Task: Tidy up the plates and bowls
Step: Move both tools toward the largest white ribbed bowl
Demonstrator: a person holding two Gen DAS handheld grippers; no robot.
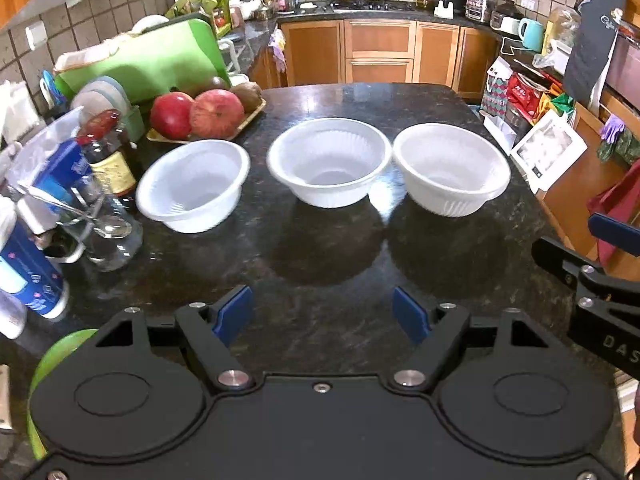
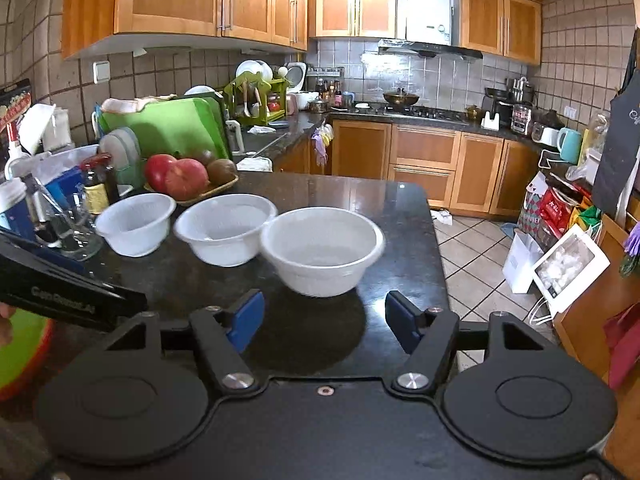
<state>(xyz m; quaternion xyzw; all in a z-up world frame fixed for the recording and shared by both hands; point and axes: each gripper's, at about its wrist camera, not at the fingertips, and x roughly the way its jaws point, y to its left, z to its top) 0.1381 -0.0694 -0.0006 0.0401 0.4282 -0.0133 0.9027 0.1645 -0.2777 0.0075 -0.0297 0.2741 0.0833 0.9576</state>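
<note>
We see three white bowls in a row mid-table: left bowl (image 1: 192, 184), middle bowl (image 1: 329, 160), right bowl (image 1: 452, 168). Left hand-held gripper (image 1: 323, 314) and right hand-held gripper (image 2: 325, 320) both released, empty. Risk: light bowls may slide or tip when pinched by the rim.

Three white bowls stand in a row on the dark stone counter (image 1: 328, 256): the left bowl (image 1: 194, 186), the middle bowl (image 1: 329, 162) and the right bowl (image 1: 451, 169). The middle and right ones nearly touch. The left gripper (image 1: 323, 314) hangs over bare counter, jaws apart and empty, short of the row.
</note>
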